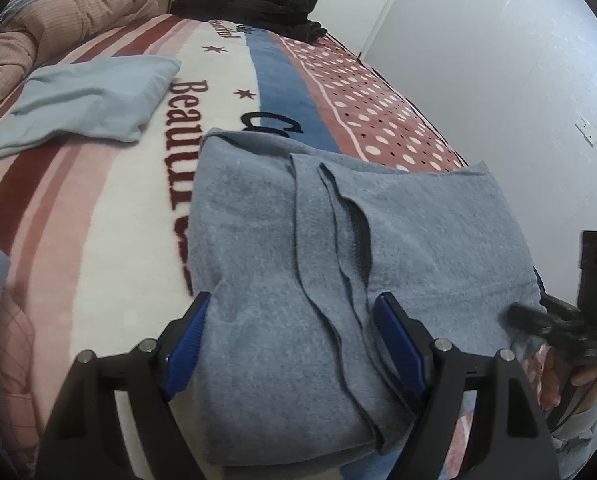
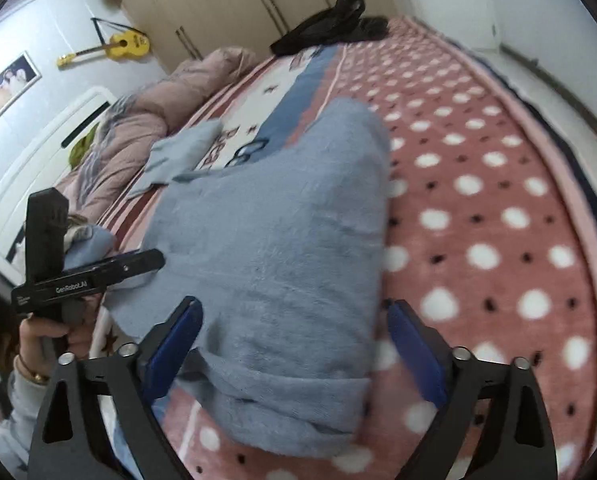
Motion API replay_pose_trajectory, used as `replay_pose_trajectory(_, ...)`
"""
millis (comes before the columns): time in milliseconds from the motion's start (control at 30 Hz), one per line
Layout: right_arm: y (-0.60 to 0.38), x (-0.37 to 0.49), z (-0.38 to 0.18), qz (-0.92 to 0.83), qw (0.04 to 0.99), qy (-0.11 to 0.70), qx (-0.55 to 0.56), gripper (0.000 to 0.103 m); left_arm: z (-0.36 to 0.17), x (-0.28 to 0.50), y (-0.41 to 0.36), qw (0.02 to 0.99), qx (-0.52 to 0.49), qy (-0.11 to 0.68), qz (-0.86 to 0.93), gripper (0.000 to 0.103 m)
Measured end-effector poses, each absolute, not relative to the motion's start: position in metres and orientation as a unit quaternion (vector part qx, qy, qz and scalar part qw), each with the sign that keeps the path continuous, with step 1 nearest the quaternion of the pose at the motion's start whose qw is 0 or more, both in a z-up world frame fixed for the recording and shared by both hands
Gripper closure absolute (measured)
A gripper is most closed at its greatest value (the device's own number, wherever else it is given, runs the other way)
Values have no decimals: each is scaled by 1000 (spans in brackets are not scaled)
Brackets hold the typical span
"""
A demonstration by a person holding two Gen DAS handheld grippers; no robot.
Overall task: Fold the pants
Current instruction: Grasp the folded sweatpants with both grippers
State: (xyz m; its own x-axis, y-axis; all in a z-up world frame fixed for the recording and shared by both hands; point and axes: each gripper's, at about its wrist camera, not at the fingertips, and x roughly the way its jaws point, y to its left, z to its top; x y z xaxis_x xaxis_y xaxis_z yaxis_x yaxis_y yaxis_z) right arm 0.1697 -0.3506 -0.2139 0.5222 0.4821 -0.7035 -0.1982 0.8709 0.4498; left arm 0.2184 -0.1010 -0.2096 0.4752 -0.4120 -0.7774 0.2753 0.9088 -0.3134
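The grey-blue pants [image 1: 338, 248] lie folded into a thick bundle on the patterned bed blanket [image 1: 118, 208]; layered edges run down the middle of the bundle. My left gripper [image 1: 294, 324] is open, its blue-padded fingers straddling the near left part of the bundle. In the right wrist view the same pants [image 2: 274, 264] fill the centre, and my right gripper [image 2: 294, 332] is open with its fingers on either side of the bundle's near end. The right gripper also shows at the right edge of the left wrist view [image 1: 570, 320]. The left gripper shows at the left of the right wrist view [image 2: 86, 276].
A folded light-blue garment [image 1: 94, 100] lies further up the bed. Dark clothes [image 1: 274, 8] sit at the far end. A pink quilt [image 1: 38, 32] is bunched at the far left. A white wall and door stand right of the bed edge [image 1: 438, 128]. A yellow guitar [image 2: 114, 46] hangs on the wall.
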Motion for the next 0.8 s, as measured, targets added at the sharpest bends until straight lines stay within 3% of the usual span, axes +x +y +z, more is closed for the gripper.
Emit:
replay_pose_trajectory(133, -334, 171, -226, 199, 854, 460, 139, 36, -208, 211, -110, 861, -50, 464, -201, 40)
replay_pose_trajectory(300, -329, 161, -217, 197, 868, 439, 124, 56, -199, 198, -114, 865, -39, 455, -209, 77)
replay_pose_trajectory(367, -327, 154, -210, 198, 873, 429, 118, 59, -194, 191, -114, 869, -32, 448, -209, 84)
replay_pose_trajectory(667, -323, 106, -170, 256, 871, 393, 147, 61, -157, 134, -87, 883, -53, 410, -224, 97)
replay_pose_trajectory(800, -315, 78, -164, 272, 863, 402, 141, 60, -143, 102, -69, 885, -68, 400, -229, 96)
